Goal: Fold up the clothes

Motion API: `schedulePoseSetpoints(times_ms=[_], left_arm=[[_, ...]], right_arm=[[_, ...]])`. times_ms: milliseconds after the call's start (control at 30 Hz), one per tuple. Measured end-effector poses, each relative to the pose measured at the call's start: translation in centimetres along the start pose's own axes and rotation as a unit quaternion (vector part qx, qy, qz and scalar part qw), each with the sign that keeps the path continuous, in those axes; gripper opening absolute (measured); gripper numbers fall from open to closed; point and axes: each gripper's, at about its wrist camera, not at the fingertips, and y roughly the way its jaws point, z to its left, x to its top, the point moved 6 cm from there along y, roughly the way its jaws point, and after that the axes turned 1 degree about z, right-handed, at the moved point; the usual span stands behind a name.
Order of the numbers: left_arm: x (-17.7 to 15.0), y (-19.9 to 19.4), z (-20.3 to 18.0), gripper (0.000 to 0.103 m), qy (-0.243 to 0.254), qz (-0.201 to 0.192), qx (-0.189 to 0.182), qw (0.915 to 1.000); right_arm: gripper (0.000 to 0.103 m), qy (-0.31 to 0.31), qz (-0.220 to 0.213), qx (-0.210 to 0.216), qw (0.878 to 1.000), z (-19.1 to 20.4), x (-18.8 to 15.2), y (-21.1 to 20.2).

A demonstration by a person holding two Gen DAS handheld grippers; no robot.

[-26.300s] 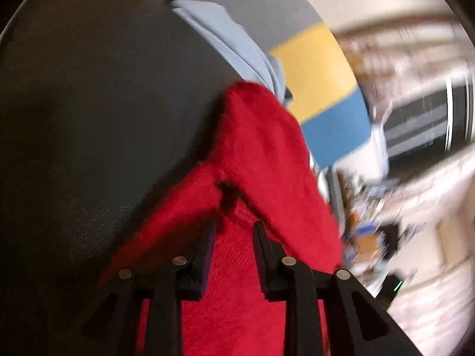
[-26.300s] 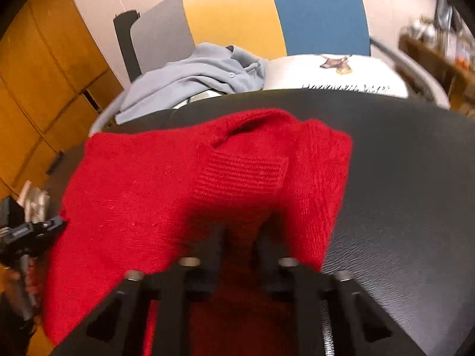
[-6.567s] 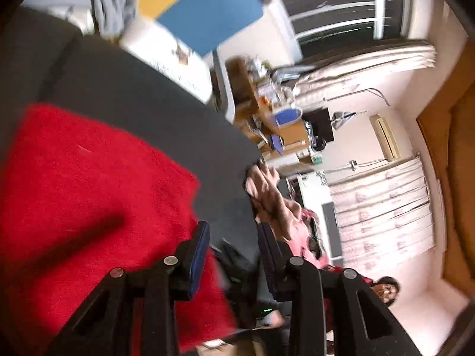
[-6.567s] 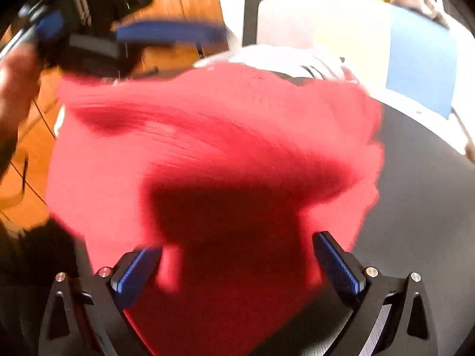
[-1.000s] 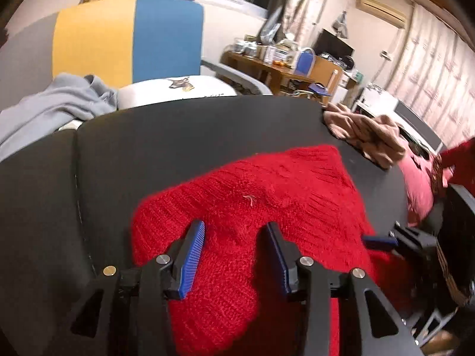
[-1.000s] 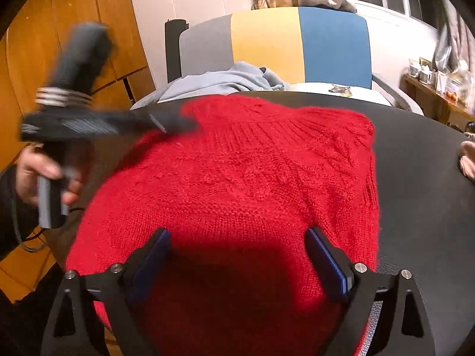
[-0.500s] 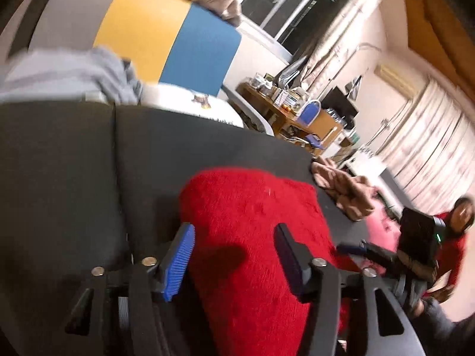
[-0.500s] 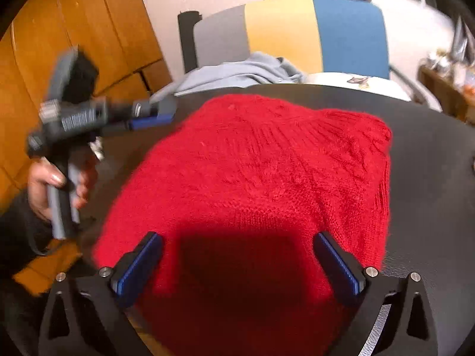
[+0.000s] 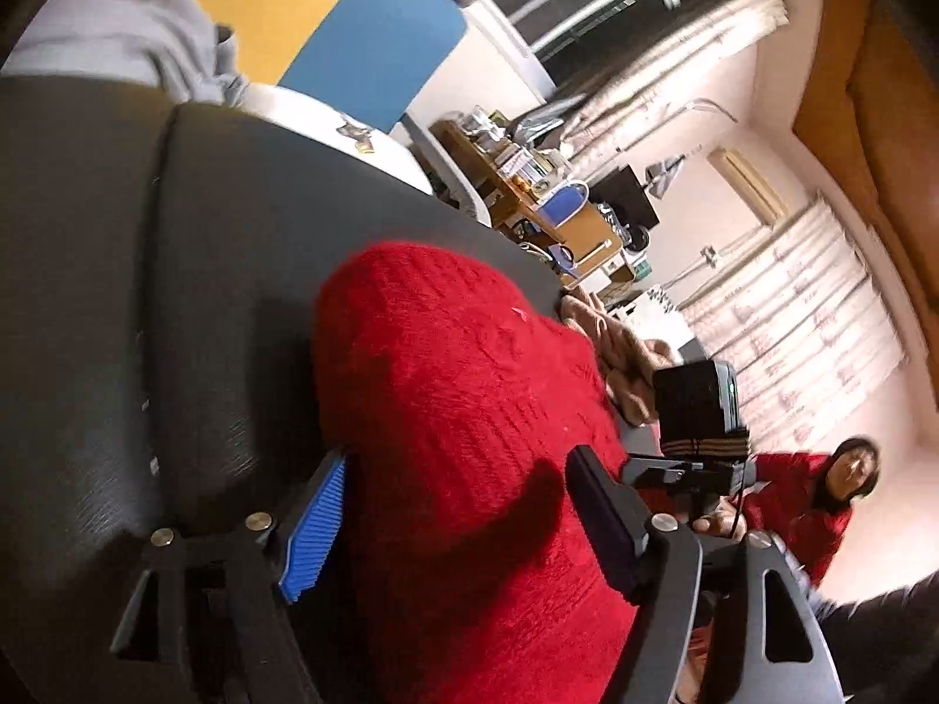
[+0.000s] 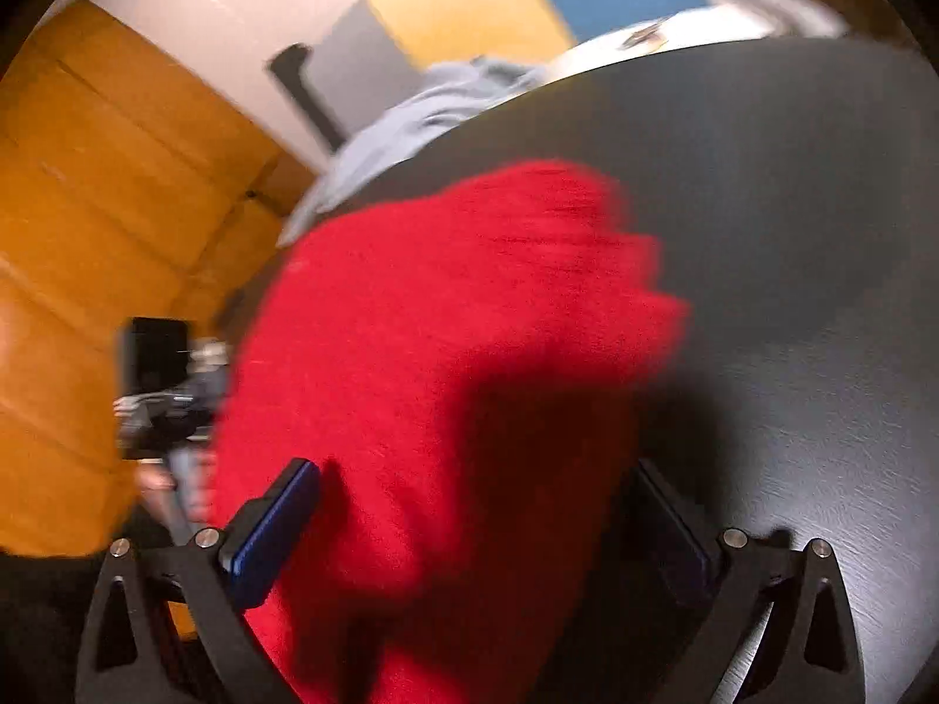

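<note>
Red sweater point(image 9: 469, 410) lies bunched on the dark surface point(image 9: 176, 234), between both spread tools.
Left tool point(image 9: 452, 522) and right tool point(image 10: 469, 522) are released, nothing gripped. Fold stage cannot be settled: mid-fold or a finished bundle. Right view is blurred. Grey garment point(image 9: 135, 41) is heaped behind.

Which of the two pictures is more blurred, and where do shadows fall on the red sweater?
Right wrist view: more blurred, the red sweater smeared at its edges, with a dark shadow across its lower middle near the open right gripper. Left wrist view: sharper, knit texture visible on the sweater, a smaller shadow near the open left gripper; the fisheye bends the black table and the room.
</note>
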Motion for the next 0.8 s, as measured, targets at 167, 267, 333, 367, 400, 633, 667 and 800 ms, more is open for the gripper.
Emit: schedulePoseSetpoints(times_ms=[167, 267, 333, 367, 400, 633, 667, 800], left_arm=[[-1.1, 1.6, 0.1, 0.093, -0.007, 0.026, 0.012, 0.9996], [-1.4, 2.1, 0.3, 0.085, -0.028, 0.037, 0.002, 0.9989], [-1.8, 2.2, 0.6, 0.056, -0.048, 0.046, 0.001, 0.9978], [-2.0, 2.1, 0.7, 0.051, -0.056, 0.044, -0.003, 0.9974], [-2.2, 1.5, 0.5, 0.043, -0.060, 0.035, -0.007, 0.9975], [-5.3, -5.7, -2.1, 0.037, -0.033, -0.030, 0.002, 0.9990], [-5.6, -7.1, -2.3, 0.037, -0.029, -0.041, 0.008, 0.9987], [-6.7, -14.5, -3.1, 0.037, -0.016, -0.103, 0.030, 0.9941]], right_arm=[[0.103, 0.014, -0.006, 0.048, 0.999, 0.8, 0.8, 2.1], [0.103, -0.047, -0.028, 0.065, 0.996, 1.5, -0.6, 1.7], [0.103, -0.075, -0.018, 0.047, 0.996, 2.1, -1.3, 2.1], [0.103, -0.069, -0.017, 0.041, 0.997, 2.2, -1.3, 2.2], [0.102, -0.049, -0.017, 0.034, 0.998, 2.1, -1.0, 2.4], [0.073, -0.018, -0.023, 0.025, 0.999, 4.3, -1.4, 3.6], [0.072, -0.012, -0.024, 0.040, 0.999, 4.8, -1.7, 4.0], [0.069, -0.004, -0.013, 0.114, 0.993, 8.5, -1.4, 7.3]])
